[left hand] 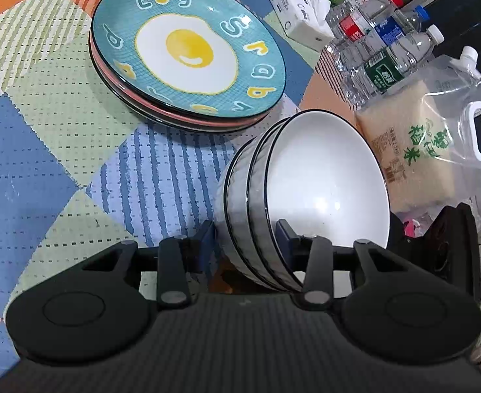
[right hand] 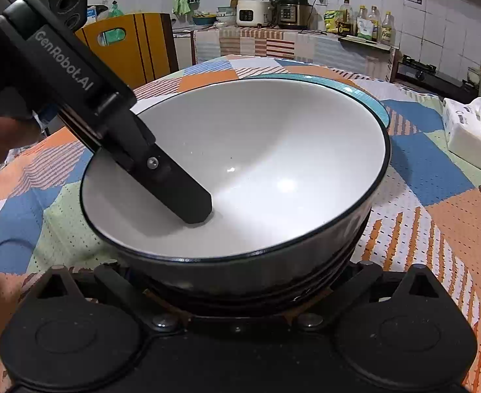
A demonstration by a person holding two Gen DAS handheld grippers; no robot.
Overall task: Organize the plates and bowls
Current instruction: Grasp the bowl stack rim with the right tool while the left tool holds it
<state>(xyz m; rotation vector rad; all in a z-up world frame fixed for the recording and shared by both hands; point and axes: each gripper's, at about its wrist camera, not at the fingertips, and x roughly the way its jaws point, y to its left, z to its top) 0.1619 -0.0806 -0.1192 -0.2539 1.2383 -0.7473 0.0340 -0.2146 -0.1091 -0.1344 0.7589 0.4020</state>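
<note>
Three nested white bowls (left hand: 322,177) with black rims lean toward the right in the left wrist view. My left gripper (left hand: 246,231) is shut on their wall, one finger outside and one inside. That inner finger (right hand: 181,193) shows as a black bar reaching into the top bowl (right hand: 273,163) in the right wrist view. My right gripper (right hand: 237,308) stands wide open around the base of the stack, its fingertips hidden under it. A stack of plates (left hand: 188,59) topped by a teal fried-egg plate lies beyond the bowls; only its teal rim (right hand: 355,88) shows in the right wrist view.
Several water bottles (left hand: 381,42), a bag of rice (left hand: 417,140) and a tissue pack (left hand: 299,13) crowd the table's right side. The tissue pack (right hand: 472,134) also lies right of the bowls. A patchwork cloth (left hand: 44,131) covers the table. A yellow chair (right hand: 126,46) stands behind.
</note>
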